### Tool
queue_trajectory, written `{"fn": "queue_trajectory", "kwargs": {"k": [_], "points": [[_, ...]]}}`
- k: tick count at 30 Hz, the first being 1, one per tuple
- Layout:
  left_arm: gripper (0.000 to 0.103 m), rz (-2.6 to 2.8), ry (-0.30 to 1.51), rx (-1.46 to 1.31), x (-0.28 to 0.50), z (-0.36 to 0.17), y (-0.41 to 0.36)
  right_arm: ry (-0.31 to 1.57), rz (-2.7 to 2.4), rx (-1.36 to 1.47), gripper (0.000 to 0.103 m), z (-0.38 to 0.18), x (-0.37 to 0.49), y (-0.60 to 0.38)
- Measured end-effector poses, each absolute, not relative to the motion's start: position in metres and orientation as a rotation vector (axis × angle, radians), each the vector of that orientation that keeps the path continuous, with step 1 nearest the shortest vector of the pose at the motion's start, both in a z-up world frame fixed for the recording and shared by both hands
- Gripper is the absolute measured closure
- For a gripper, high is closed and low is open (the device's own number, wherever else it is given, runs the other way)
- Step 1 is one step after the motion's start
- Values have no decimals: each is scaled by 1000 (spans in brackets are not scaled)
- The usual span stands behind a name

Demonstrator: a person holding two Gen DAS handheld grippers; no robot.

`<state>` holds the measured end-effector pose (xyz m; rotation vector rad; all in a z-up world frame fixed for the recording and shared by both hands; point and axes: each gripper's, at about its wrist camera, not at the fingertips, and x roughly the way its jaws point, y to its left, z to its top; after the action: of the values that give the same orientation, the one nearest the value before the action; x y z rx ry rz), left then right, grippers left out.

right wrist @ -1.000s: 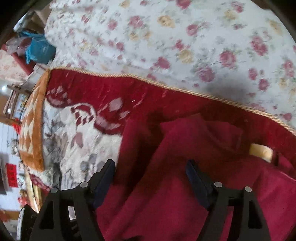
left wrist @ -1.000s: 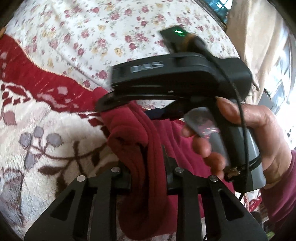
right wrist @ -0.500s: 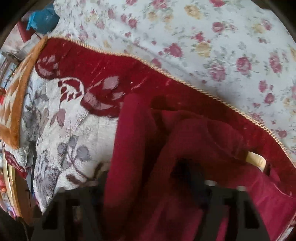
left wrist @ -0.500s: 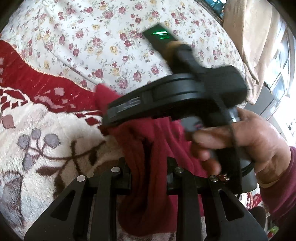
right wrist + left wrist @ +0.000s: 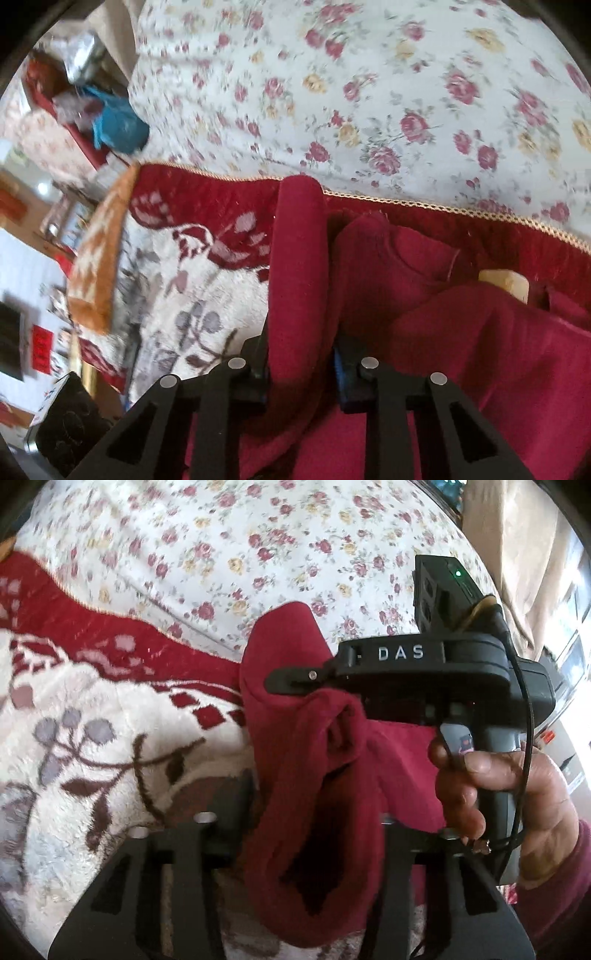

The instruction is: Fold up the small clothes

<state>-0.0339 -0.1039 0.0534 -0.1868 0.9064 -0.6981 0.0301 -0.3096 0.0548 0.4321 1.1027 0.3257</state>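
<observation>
A small dark red knitted garment [image 5: 314, 794] lies bunched up on a fluffy cream and red blanket with grey flowers [image 5: 92, 738], and part of it is lifted off the blanket. The left gripper [image 5: 317, 808] has a thick fold of the red cloth between its black fingers, and its jaws are opening. The right gripper [image 5: 299, 354] has a rolled strip of the same cloth [image 5: 299, 258] between its fingers, and its jaws are closing on it (a hand [image 5: 517, 786] holds its grey handle). Past the blanket sits a white quilt with little red roses [image 5: 369, 92].
</observation>
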Motion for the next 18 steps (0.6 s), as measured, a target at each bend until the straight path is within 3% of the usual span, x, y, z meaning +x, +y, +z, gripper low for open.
{"fn": "queue_trajectory", "kwargs": {"k": [18], "points": [[76, -706, 840, -10, -73, 103, -154, 991, 278, 480, 82, 99, -21, -371]]}}
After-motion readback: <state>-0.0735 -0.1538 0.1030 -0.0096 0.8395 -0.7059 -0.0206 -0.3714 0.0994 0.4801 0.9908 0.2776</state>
